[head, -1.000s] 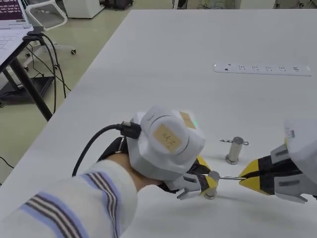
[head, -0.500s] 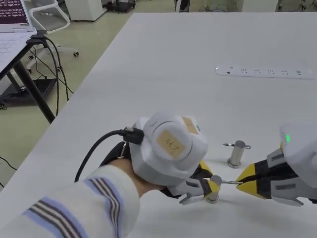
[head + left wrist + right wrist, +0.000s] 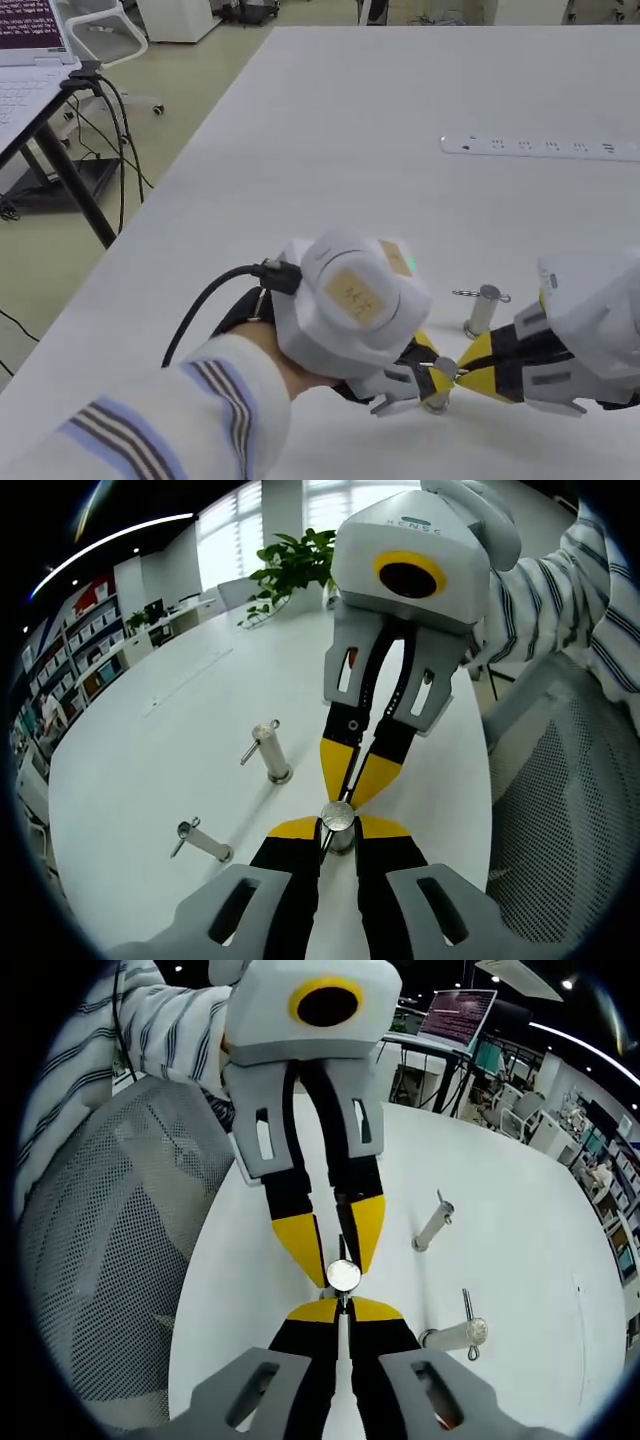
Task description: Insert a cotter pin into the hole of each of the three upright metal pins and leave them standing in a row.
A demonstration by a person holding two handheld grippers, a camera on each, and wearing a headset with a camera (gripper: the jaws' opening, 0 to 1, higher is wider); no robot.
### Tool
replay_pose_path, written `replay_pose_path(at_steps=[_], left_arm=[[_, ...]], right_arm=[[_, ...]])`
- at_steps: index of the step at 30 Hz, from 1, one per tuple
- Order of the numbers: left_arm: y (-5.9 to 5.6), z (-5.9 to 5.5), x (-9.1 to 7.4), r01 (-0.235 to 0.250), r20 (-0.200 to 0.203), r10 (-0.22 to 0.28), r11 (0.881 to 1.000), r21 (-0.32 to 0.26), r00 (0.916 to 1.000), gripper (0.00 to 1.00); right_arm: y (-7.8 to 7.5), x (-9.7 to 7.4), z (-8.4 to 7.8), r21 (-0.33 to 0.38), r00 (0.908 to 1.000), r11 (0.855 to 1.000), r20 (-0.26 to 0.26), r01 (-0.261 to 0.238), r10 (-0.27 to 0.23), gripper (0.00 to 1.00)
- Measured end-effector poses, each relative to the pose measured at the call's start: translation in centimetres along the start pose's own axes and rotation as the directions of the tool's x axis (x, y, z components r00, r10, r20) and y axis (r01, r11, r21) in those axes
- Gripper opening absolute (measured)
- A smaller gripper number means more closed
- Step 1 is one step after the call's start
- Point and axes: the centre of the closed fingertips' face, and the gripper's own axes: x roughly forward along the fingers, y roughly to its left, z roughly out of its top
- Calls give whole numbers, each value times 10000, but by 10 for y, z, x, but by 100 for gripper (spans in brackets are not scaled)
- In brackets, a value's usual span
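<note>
On the white table, the left gripper has its yellow-tipped jaws closed round the third metal pin, one tip on each side just under its round head, and holds it upright. The right gripper faces it from the opposite side of this held pin. Its jaws are pressed almost together on a thin wire, the cotter pin, and their tips nearly touch the held pin's head. How far the wire reaches into the hole is too small to tell. A second metal pin stands upright near the held pin, on the side away from the person, with a cotter pin already through its top. In the left gripper view a further pin lies on its side on that same side of the held pin, with a wire loop at its end. A white power strip lies well beyond the held pin, farther across the table. A laptop sits on a separate desk, well apart from the held pin and to its far left.
</note>
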Motion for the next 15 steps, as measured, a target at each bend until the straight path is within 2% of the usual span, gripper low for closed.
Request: replay_pose_path(at_steps=[5,6,8,15], left_arm=[[-1,0,-1,6,-6,-5,10000,74,10000,9],[-1,0,-1,6,-15,-6,10000,75,10000,9],[-1,0,-1,7,-16,-7,10000,77,10000,9],[-1,-1,-1,0,-34,0,9999,107,10000,9]], right_arm=[[2,-2,1,-93,9995,9999,293,122,-120,1],[1,-2,1,-67,9989,9996,379,286,-283,8],[-1,-3,-1,4,9984,9991,352,433,-432,16],[0,-11,-4,312,9978,9983,429,483,-496,5]])
